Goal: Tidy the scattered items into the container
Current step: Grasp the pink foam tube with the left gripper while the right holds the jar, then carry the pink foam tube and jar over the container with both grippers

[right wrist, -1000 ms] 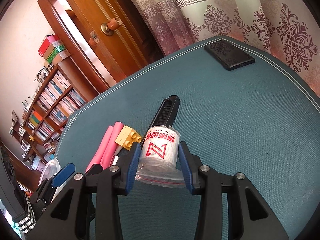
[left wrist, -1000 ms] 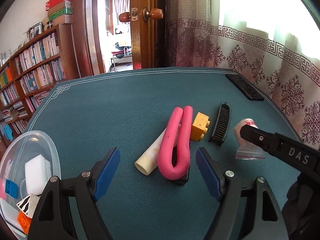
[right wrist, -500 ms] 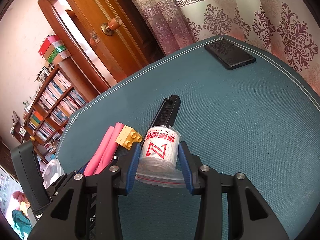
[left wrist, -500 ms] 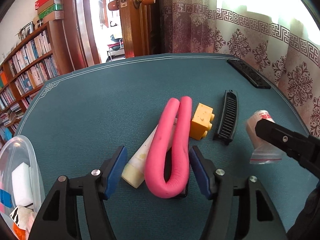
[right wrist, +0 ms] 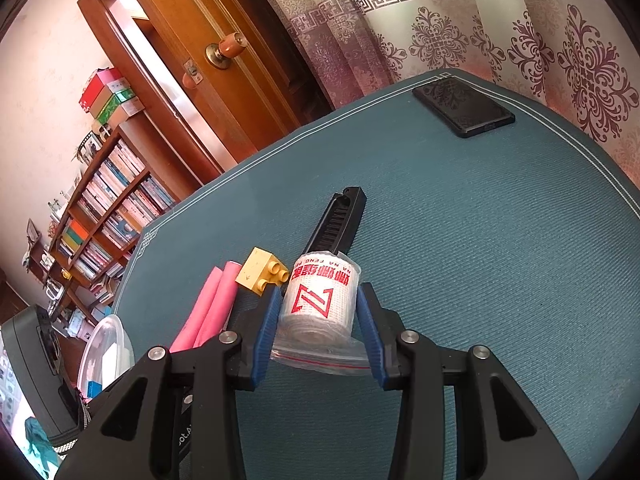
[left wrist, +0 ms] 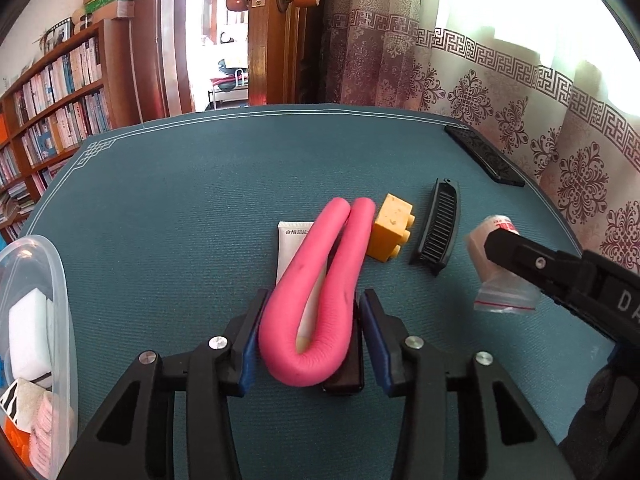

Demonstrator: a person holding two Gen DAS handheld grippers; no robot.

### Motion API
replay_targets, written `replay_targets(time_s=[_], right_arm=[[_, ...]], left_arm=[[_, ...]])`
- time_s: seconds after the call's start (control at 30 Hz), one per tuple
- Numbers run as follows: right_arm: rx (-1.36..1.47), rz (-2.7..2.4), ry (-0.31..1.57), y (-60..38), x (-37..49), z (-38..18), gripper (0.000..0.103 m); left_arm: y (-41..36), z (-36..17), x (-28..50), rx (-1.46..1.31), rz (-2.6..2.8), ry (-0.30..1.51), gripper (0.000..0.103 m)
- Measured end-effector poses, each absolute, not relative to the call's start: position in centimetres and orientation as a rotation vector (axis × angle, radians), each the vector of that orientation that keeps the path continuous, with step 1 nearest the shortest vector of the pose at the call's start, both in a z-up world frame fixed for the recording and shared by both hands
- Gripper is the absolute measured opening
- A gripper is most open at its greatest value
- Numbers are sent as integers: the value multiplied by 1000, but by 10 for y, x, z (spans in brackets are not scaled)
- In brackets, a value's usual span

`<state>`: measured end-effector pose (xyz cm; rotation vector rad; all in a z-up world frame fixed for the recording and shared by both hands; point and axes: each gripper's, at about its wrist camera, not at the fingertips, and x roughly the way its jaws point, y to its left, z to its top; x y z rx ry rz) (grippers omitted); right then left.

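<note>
A pink foam roller (left wrist: 320, 280), bent into a U, lies on the teal table mat over a white tube (left wrist: 292, 246) and a dark flat piece (left wrist: 344, 376). My left gripper (left wrist: 312, 340) is closed around the roller's bend, its blue pads against both sides. My right gripper (right wrist: 316, 320) is shut on a bandage roll in a clear zip bag (right wrist: 320, 300), held just above the mat to the right of the pile. The clear plastic container (left wrist: 36, 264) sits at the left edge, holding a white sponge and small items.
A yellow brick (left wrist: 390, 232) and a black comb (left wrist: 438, 228) lie right of the roller. A black phone (left wrist: 484, 156) rests near the mat's far right edge by the curtain. A bookshelf and a wooden door stand behind the table.
My left gripper moved forward over the pink roller and narrowed from wide open until its pads met the bend. The right gripper kept hold of the bandage roll, almost still.
</note>
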<state>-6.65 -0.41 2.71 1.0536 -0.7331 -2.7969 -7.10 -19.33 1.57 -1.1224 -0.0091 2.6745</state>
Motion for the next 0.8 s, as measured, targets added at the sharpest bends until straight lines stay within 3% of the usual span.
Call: replay_targets(time_s=[0.27, 0.4, 0.8], right_arm=[[1055, -2798, -726, -5, -66, 26, 43], [1061, -2798, -731, -5, -66, 25, 43], [1047, -2790, -725, -7, -65, 26, 43]], left_arm=[[-191, 20, -67, -1099, 2669, -15, 50], [-193, 22, -63, -1074, 2681, -12, 40], [-206, 33, -46, -998, 2700, -78, 39]])
